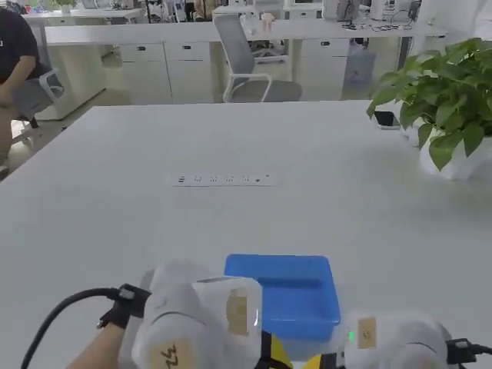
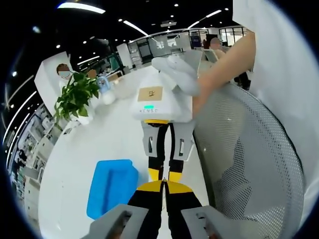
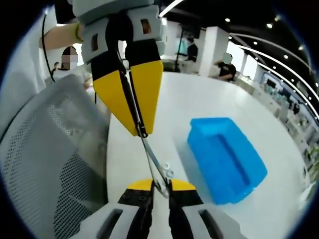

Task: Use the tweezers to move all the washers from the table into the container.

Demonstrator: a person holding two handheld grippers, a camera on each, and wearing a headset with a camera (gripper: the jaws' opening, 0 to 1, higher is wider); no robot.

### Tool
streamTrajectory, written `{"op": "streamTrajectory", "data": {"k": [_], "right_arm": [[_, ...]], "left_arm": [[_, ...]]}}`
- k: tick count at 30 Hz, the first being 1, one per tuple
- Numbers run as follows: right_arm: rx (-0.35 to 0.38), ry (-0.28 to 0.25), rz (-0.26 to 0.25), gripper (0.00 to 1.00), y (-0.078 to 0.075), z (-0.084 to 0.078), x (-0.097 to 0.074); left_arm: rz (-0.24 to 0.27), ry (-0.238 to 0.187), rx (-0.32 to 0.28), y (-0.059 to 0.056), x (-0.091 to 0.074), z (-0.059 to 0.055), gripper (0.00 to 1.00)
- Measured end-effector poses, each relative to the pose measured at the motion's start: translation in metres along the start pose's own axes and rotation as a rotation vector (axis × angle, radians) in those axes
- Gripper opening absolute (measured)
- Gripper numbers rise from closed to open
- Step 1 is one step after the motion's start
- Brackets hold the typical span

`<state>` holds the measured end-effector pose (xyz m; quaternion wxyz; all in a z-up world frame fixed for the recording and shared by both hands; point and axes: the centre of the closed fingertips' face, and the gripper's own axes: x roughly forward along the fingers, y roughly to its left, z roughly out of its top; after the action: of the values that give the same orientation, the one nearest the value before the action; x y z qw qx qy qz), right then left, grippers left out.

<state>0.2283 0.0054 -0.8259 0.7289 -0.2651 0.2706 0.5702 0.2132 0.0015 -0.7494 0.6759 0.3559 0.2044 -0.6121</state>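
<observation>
Two pairs of jaws, both mine, are on one tool. My left gripper (image 3: 141, 128) is clamped on the handle end of the tweezers (image 3: 150, 157), its yellow tips pressed flat together with the dark steel between them. My right gripper (image 3: 160, 189) is closed round the pointed end, so the tool bridges the two. One small pale ring, which I take for a washer (image 3: 166, 167), lies on the table (image 1: 231, 215) just beside the tweezer points, close to the near edge. Whether more lie about I cannot tell. The container (image 1: 307, 317) sits just beyond, also by the near edge, and looks empty.

The step, as I judge it, is setting the tweezers for a pinch. To do it well I should squeeze across the two thin blades rather than along them, keep the points level with the table top, and close gently. A washer is thin, flat, hard and slick. It would skate on this smooth matte white top, or flip if nipped by its rim, so catching it across the ring seems surer. The tweezers are slim, springy metal, easy to twist between my wedge-shaped tips. The container is rigid blue plastic, rectangular, with low walls and rounded corners.
</observation>
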Motion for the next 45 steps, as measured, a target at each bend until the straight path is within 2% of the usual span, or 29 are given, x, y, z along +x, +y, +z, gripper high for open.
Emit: {"op": "streamTrajectory", "data": {"k": [4,15,21,22,23,25,27,30,32,37,40,42,45], "right_arm": [[0.026,-0.005,0.012,0.08,0.0,-0.003,0.003],[0.071,-0.029,0.019,0.07,0.001,-0.002,0.002],[0.1,-0.038,0.018,0.08,-0.001,-0.002,0.001],[0.103,-0.042,0.02,0.09,-0.001,0.0,0.0],[0.118,-0.069,0.026,0.1,-0.001,0.007,-0.003],[0.163,-0.15,0.041,0.12,-0.001,0.026,-0.009],[0.174,-0.157,0.057,0.12,-0.002,0.03,-0.012],[0.139,-0.13,0.044,0.06,-0.006,0.027,-0.012],[0.141,-0.125,0.061,0.04,-0.004,0.025,-0.008],[0.153,-0.118,0.053,0.03,-0.009,0.023,-0.009],[0.129,-0.107,0.045,0.02,-0.011,0.023,-0.009],[0.136,-0.106,0.06,0.01,-0.009,0.023,-0.008],[0.189,-0.126,0.05,0.01,-0.013,0.024,-0.007]], "left_arm": [[-0.025,0.029,0.002,0.003,0.003,-0.002,0.0],[-0.078,0.041,-0.001,0.007,0.01,0.007,0.0],[-0.116,0.049,-0.046,0.009,0.013,0.004,0.0],[-0.12,0.052,-0.044,0.01,0.013,0.004,0.0],[-0.124,0.057,-0.043,0.01,0.013,0.004,0.0],[-0.131,0.064,-0.042,0.011,0.012,0.004,0.0],[-0.143,0.067,-0.05,0.012,0.012,0.003,0.0],[-0.145,0.067,-0.063,0.013,0.012,0.003,0.0],[-0.134,0.063,-0.091,0.016,0.012,0.002,0.0],[-0.086,0.037,-0.183,0.022,0.01,-0.006,0.0],[-0.023,-0.02,-0.324,0.026,0.005,-0.011,0.1],[0.012,-0.046,-0.403,0.028,0.001,-0.018,0.14],[0.092,-0.103,-0.514,0.029,-0.011,-0.031,0.17]]}}
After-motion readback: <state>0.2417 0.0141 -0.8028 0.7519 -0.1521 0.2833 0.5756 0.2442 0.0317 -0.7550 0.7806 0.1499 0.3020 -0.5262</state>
